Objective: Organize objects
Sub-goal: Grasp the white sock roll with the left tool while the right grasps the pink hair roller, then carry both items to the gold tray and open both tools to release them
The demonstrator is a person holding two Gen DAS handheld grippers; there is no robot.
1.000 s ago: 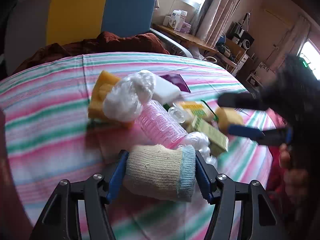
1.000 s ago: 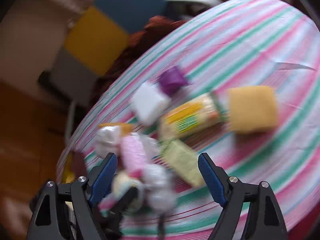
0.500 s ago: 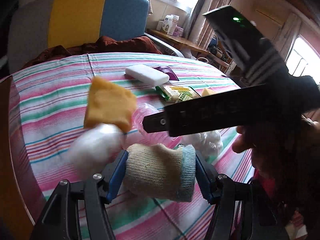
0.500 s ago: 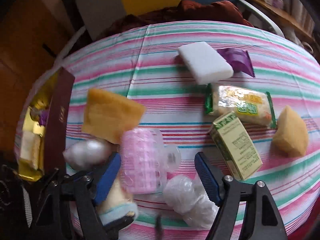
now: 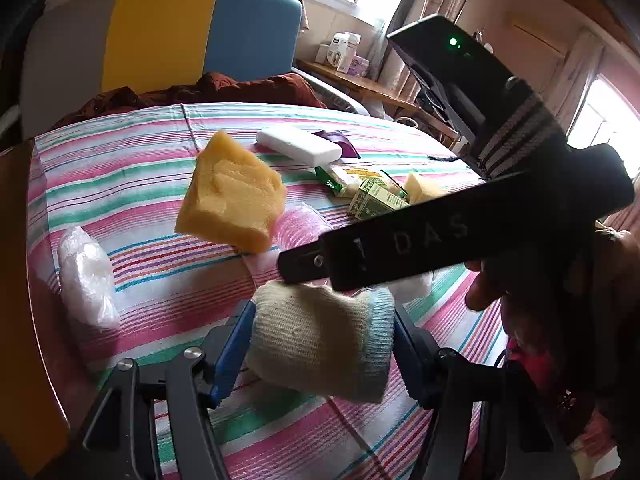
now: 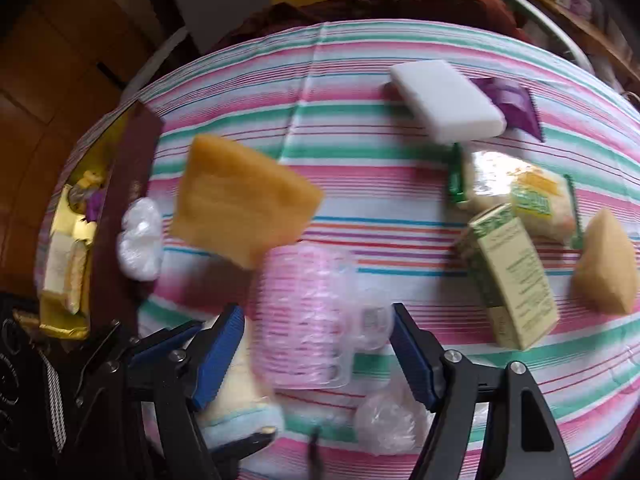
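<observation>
I've got the knit sock (image 5: 320,344) pinched in my left gripper (image 5: 322,350), held low at the near edge for sorting. My right gripper (image 6: 318,350) closes over the pink bottle (image 6: 304,316), not yet pinching.

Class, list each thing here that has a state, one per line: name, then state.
left gripper: shut on the knit sock
right gripper: closing, pink ridged bottle between its fingers
big yellow sponge: tilted, blurred
green box: lying flat
gift box: open, packets inside
</observation>
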